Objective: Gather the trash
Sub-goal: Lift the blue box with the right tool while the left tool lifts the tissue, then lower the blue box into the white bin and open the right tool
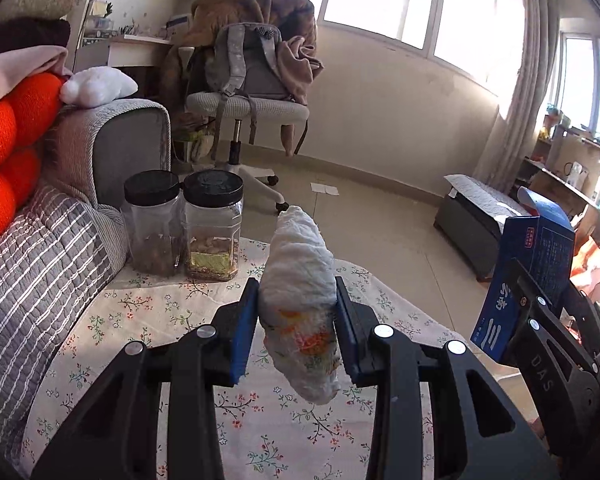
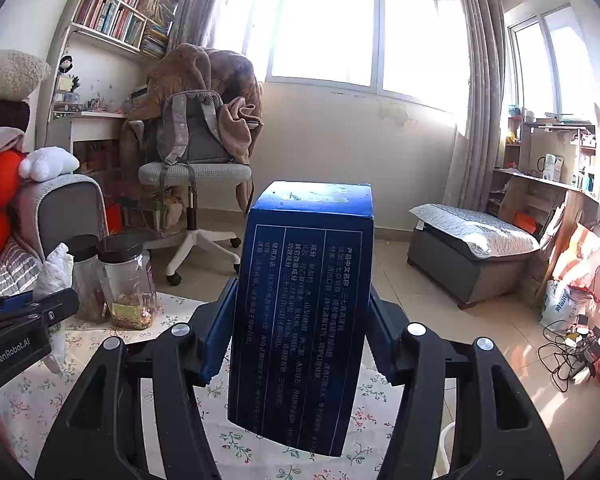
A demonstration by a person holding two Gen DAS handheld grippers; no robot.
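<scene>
Blocking the right hand-held gripper (image 2: 300,320) view, blue box (image 2: 300,312) hides tabletop

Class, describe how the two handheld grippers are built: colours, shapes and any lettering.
Both the left gripper and right gripper are black angular linkage frames with silver round pivot bolts and blue finger pads. White lettering reads "DAS" on the right, "GenRobot.AI" on the left.
</scene>
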